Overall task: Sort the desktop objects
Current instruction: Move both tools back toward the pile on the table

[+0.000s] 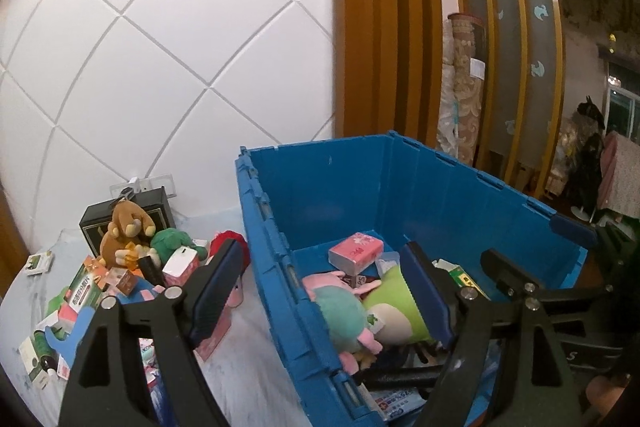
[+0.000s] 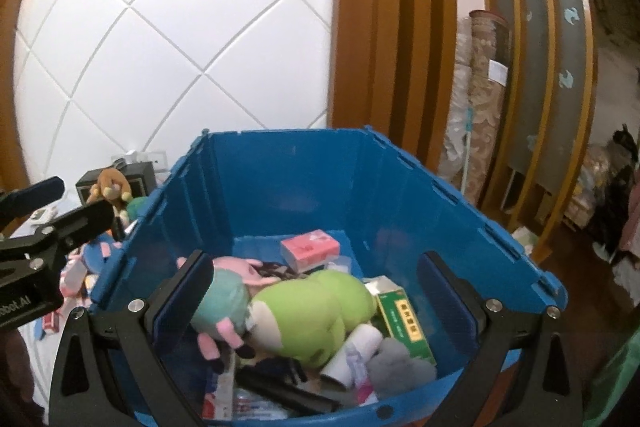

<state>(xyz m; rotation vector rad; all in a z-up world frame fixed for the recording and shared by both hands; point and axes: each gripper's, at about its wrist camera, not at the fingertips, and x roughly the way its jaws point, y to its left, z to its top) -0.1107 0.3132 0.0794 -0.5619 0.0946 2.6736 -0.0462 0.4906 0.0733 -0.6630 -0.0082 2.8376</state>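
Observation:
A blue crate [image 2: 300,179] holds a green plush [image 2: 316,315], a teal and pink plush [image 2: 224,303], a pink tissue pack [image 2: 310,247], a green box [image 2: 404,323] and other small packs. My right gripper [image 2: 320,291] hangs open over the crate's near side, with nothing pressed between its pads. My left gripper [image 1: 320,287] is open and empty too. It straddles the crate's left wall [image 1: 276,267]. To the left of the crate lies a pile with a brown plush [image 1: 124,231], a green plush [image 1: 172,241] and a green medicine box [image 1: 84,291].
A black box [image 1: 152,203] stands behind the pile against the white quilted wall [image 1: 160,47]. Loose packets cover the pale tabletop [image 1: 248,359] on the left. Orange wooden panels [image 1: 384,27] and a slatted screen rise behind the crate.

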